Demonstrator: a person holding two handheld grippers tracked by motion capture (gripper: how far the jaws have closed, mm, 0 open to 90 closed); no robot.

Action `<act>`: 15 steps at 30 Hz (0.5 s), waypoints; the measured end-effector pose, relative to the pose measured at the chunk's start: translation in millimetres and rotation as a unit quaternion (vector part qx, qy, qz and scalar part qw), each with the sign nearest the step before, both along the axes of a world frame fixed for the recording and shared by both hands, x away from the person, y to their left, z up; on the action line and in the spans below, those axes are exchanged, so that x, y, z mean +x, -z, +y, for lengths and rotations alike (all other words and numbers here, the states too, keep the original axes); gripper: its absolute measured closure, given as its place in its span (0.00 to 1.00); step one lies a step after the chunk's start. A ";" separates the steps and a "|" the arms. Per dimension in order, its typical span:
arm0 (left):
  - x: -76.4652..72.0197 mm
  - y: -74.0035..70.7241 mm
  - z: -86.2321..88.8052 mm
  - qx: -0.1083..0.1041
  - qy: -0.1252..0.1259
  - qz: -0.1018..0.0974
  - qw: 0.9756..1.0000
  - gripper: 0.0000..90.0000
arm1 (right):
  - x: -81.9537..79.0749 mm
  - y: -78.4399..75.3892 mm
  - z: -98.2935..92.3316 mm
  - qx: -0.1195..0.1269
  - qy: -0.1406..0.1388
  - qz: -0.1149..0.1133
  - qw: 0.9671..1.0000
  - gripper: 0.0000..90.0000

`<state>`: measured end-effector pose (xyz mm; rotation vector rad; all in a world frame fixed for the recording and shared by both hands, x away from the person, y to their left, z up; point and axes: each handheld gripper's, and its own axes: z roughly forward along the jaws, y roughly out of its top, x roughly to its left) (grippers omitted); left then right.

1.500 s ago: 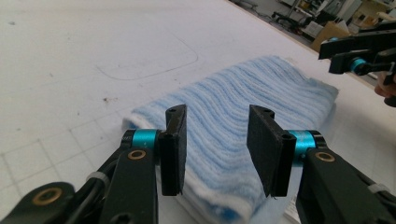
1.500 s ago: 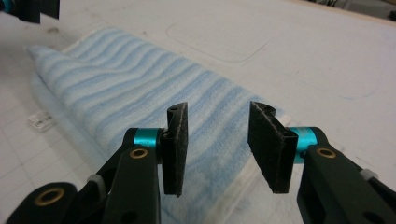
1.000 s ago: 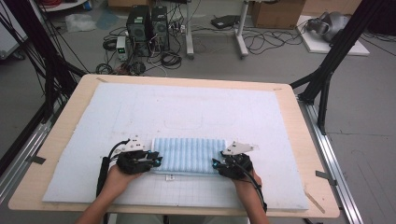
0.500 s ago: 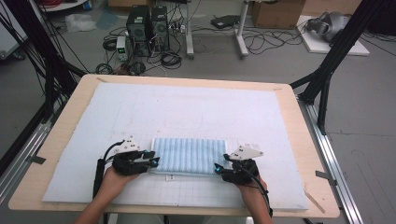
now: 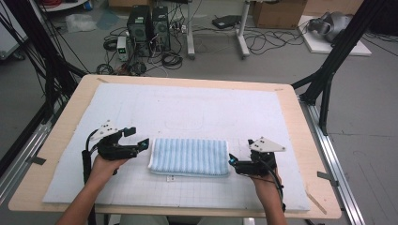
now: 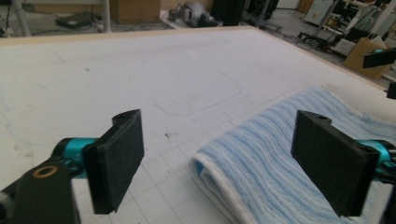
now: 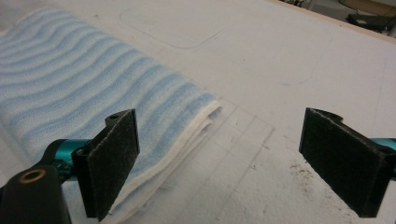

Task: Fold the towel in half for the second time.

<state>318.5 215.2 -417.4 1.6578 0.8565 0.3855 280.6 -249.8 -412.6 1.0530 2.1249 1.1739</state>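
The folded blue-striped towel (image 5: 189, 157) lay flat on the white mat (image 5: 197, 108), near its front edge. The left gripper (image 5: 143, 144) and right gripper (image 5: 233, 162) sat just off either end, jaws having just been opening, wide now, nothing between them.

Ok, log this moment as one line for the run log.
left gripper: open, jaws just opened, empty | right gripper: open, jaws just opened, empty | folded blue striped towel: flat on white mat, between both grippers

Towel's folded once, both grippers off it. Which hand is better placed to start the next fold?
Probably the left gripper: open, just off the towel end. The right gripper is equally close, so it's marginal.
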 end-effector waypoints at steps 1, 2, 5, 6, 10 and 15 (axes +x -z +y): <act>0.5 -0.7 0.4 -0.001 0.001 -0.006 1.000 0.19 | 0.1 -0.8 -3.6 0.005 -0.001 -0.005 1.000 0.13; 0.8 -1.4 0.8 -0.002 -0.001 -0.012 1.000 0.19 | -0.4 -1.4 -6.6 0.014 0.001 -0.007 1.000 0.13; 2.4 -2.5 3.1 -0.003 -0.001 -0.018 1.000 0.19 | -0.9 -1.6 -14.1 0.031 0.004 -0.016 0.999 0.13; 2.7 -2.8 3.8 -0.004 -0.002 -0.019 1.000 0.19 | -0.9 -1.7 -15.5 0.027 0.004 -0.019 0.999 0.13; 1.5 -6.2 7.4 -0.003 0.004 -0.027 1.000 0.20 | -0.7 -3.0 -16.9 0.029 -0.003 -0.026 0.999 0.13; -0.8 -6.8 13.0 -0.006 0.000 -0.031 1.000 0.20 | -5.3 -5.7 -16.2 0.034 0.000 -0.027 0.999 0.13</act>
